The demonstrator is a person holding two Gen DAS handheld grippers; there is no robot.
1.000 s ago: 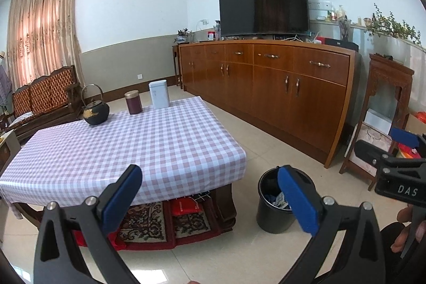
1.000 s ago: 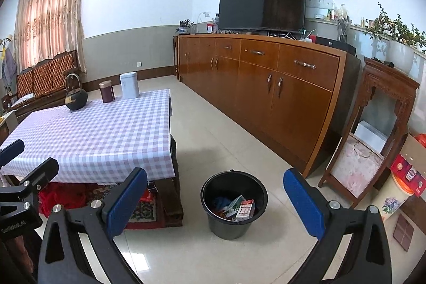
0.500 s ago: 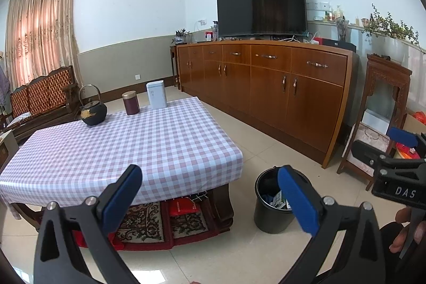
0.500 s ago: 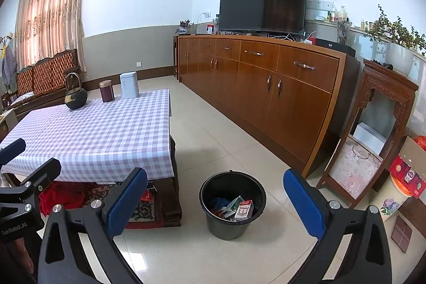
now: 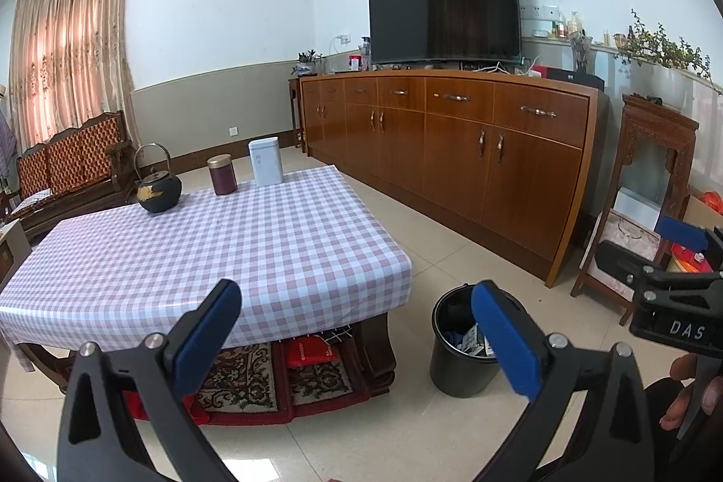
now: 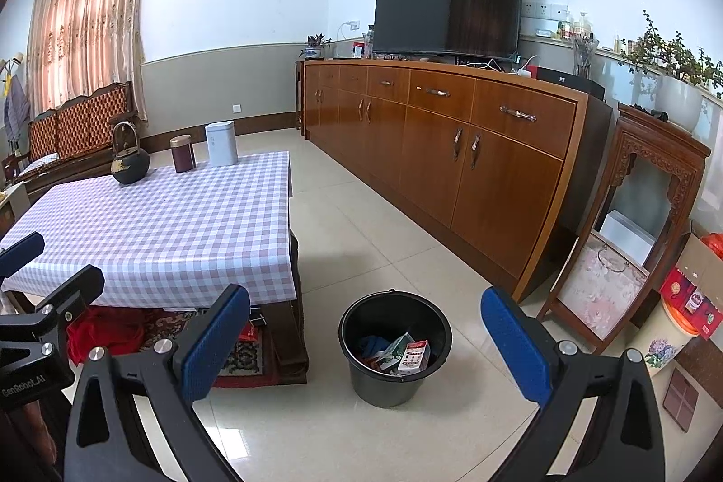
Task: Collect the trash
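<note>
Both grippers stand with jaws wide apart and hold nothing: the left gripper and the right gripper, each with two blue pads. One black bucket sits on the tiled floor just beside the table, well below both. Only the right wrist view looks into it: several pieces of trash, cartons among them. On the checked cloth stand three things: a kettle, a dark tin and a white tin.
</note>
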